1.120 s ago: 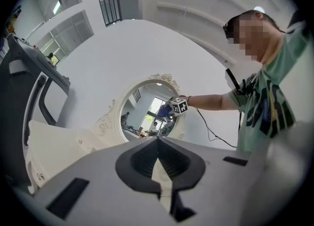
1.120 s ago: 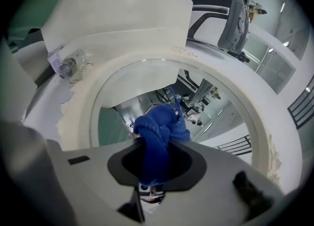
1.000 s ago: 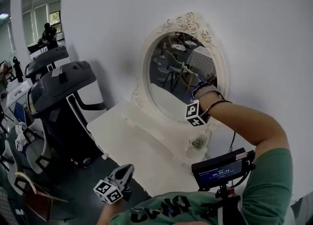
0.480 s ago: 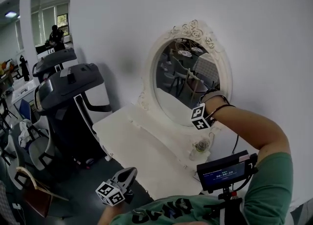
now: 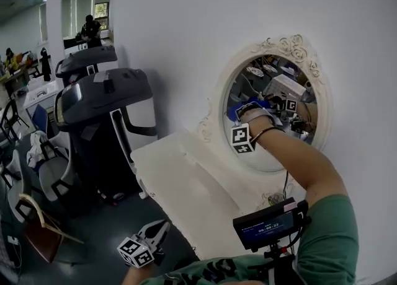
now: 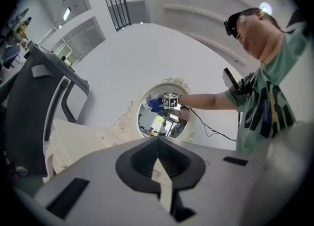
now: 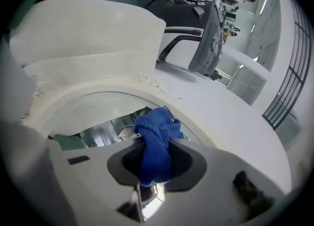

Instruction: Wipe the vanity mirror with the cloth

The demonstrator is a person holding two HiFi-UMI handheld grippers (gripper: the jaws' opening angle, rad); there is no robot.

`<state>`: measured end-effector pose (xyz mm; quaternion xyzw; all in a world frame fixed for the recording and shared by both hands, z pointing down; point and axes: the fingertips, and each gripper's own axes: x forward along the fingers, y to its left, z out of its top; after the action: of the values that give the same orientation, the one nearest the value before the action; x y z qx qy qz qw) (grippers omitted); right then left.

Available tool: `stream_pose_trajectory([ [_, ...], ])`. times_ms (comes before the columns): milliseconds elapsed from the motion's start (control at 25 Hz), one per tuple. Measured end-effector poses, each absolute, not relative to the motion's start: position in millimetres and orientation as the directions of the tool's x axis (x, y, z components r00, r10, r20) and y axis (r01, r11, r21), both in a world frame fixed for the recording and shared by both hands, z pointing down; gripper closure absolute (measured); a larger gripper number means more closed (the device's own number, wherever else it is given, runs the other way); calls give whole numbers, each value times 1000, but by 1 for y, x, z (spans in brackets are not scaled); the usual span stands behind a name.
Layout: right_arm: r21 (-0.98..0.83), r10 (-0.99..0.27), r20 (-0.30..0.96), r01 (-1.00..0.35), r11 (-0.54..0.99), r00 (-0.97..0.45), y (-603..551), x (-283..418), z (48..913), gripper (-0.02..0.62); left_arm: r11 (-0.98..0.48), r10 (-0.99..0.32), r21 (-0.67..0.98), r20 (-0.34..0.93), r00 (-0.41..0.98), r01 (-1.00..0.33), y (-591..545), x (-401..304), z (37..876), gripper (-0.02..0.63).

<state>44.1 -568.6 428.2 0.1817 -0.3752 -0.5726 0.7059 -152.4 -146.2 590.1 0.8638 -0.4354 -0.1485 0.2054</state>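
Now the right tool pinches the crumpled blue cloth at the upper left part of the oval mirror with the white carved frame. Most of the glass lies below and to the right of the cloth. The left tool, pressed together and empty, hangs well below the mirror.

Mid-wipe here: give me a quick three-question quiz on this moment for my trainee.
1. True or false: the left gripper holds the cloth.
2. The cloth's colour is: A white, B blue, C green.
3. Fill in: the right gripper holds the cloth up to the vanity ____.

Key: 1 false, its fingers are together on nothing; 2 B; 3 mirror.
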Motion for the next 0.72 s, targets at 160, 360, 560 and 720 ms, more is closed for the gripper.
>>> stream_pose_trajectory([
  [160,696,-969,237,684,219,69,-639,18,425,521,-473,-849,507,-44,527,-720,-154,-191,607,600],
  [360,691,-981,188,703,171,54,-688,-17,429,520,-421,-874,532,-19,486,-735,-165,-219,625,600],
  [560,678,-980,184,712,181,73,-702,-20,434,522,-410,-877,547,-15,481,-730,-177,-228,634,600],
  [720,671,-966,222,698,249,131,-696,-14,438,522,-428,-866,544,-19,499,-722,-182,-224,629,600],
])
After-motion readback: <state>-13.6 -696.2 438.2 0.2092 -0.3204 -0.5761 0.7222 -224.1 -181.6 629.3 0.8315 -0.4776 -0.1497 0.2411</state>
